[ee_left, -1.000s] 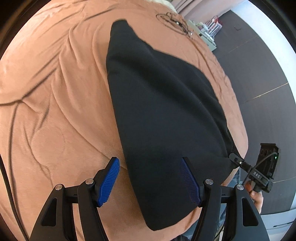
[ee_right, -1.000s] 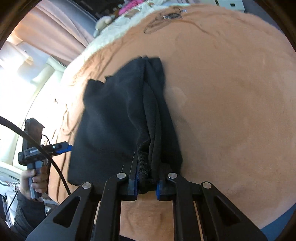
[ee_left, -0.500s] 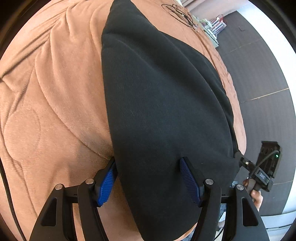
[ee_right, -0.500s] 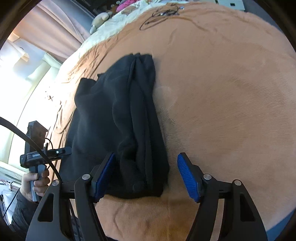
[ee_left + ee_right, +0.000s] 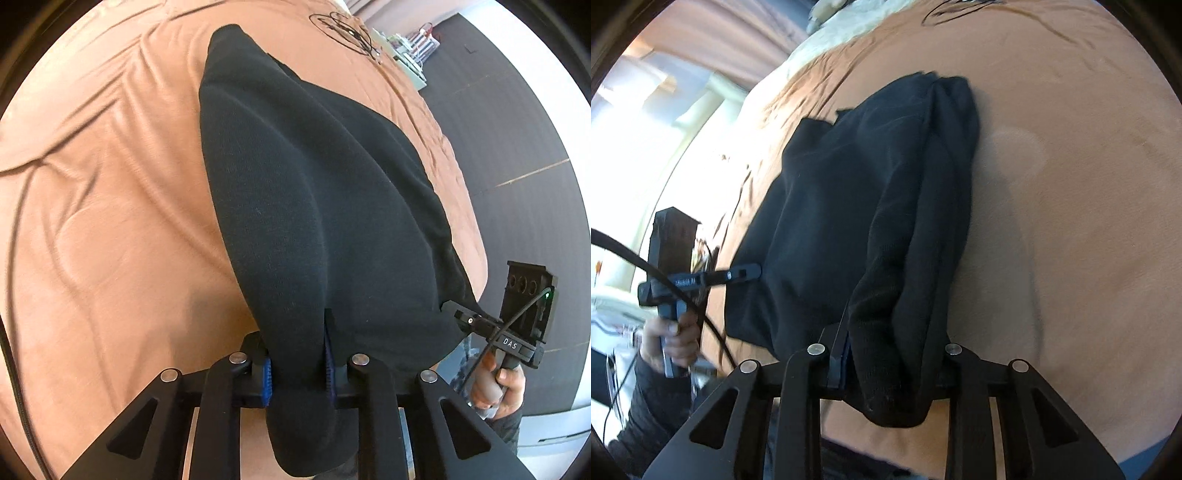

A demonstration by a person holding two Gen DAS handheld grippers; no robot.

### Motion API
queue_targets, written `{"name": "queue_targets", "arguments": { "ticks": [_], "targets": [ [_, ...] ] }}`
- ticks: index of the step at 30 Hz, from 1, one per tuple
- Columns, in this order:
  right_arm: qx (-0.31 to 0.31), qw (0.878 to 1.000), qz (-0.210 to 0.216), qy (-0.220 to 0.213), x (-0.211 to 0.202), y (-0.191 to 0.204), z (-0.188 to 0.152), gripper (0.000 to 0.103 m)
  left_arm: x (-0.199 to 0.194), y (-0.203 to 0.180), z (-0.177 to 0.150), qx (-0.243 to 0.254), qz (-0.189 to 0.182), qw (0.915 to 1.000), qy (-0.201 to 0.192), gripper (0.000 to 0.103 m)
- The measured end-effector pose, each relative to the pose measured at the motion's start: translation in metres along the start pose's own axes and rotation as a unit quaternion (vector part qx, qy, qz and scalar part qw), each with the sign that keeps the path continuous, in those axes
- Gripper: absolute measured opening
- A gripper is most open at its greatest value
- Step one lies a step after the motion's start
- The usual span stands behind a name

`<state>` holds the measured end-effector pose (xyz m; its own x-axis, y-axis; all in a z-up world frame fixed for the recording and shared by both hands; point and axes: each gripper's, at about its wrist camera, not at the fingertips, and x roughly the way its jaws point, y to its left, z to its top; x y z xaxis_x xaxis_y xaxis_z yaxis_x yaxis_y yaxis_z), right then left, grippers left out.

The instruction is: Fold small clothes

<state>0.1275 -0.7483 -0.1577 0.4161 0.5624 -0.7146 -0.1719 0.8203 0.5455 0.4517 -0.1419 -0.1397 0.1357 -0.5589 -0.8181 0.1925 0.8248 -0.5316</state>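
A black garment (image 5: 317, 192) lies folded on a tan blanket (image 5: 103, 221), its near edge at the bed's front. My left gripper (image 5: 298, 369) is shut on the garment's near corner, cloth bunched between the blue pads. In the right wrist view the same garment (image 5: 849, 192) shows thick folds along its right side. My right gripper (image 5: 890, 369) is shut on that bunched near end. Each gripper also shows in the other's view, the right one (image 5: 495, 332) and the left one (image 5: 701, 280), both at the garment's near edge.
A thin dark cable loop (image 5: 343, 29) lies on the far part of the blanket. A dark floor (image 5: 517, 129) runs along the bed's right side, with small items on a low shelf (image 5: 410, 55). A bright window and curtains (image 5: 665, 110) stand to the left.
Half a second ago both grippers were open around the garment's near edge. Now both have shut on it. The right one had let go and taken hold again.
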Motion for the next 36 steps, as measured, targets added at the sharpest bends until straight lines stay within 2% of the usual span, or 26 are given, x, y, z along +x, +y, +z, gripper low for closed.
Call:
{"name": "queue_targets", "arguments": {
  "ticks": [8, 11, 14, 16, 17, 19, 22, 30, 36],
  "targets": [
    [-0.012, 0.998, 0.047, 0.048, 0.025, 0.020, -0.024, 0.024, -0.033, 0.026, -0.043, 0.002, 0.011, 0.9999, 0.007, 0.022],
    [-0.014, 0.997, 0.058, 0.057, 0.036, 0.025, -0.022, 0.024, -0.042, 0.037, -0.056, -0.001, 0.013, 0.9999, 0.006, 0.022],
    [-0.029, 0.995, 0.056, 0.071, 0.044, 0.030, -0.019, 0.027, -0.047, 0.046, -0.069, -0.005, 0.011, 0.9999, 0.009, 0.022],
    [-0.033, 0.996, 0.043, 0.075, 0.045, 0.031, -0.012, 0.029, -0.046, 0.048, -0.072, 0.000, 0.013, 0.9998, 0.013, 0.027],
    [-0.036, 0.997, 0.027, 0.068, 0.041, 0.030, -0.006, 0.031, -0.041, 0.043, -0.066, 0.002, 0.024, 0.9996, 0.016, 0.030],
    [-0.040, 0.998, 0.012, 0.050, 0.030, 0.028, 0.003, 0.035, -0.041, 0.041, -0.061, 0.009, 0.062, 0.9977, 0.026, 0.043],
    [-0.031, 0.999, 0.013, 0.022, 0.016, 0.017, 0.023, 0.035, -0.054, 0.043, -0.053, 0.013, 0.072, 0.9974, 0.004, 0.052],
    [0.003, 0.999, 0.043, -0.027, 0.012, -0.006, 0.091, 0.035, -0.061, 0.042, -0.016, -0.001, 0.049, 0.9978, -0.045, 0.053],
    [0.021, 0.998, 0.063, -0.020, 0.043, -0.013, 0.129, 0.035, -0.066, 0.057, 0.004, -0.011, 0.030, 0.9972, -0.068, 0.053]
  ]
}}
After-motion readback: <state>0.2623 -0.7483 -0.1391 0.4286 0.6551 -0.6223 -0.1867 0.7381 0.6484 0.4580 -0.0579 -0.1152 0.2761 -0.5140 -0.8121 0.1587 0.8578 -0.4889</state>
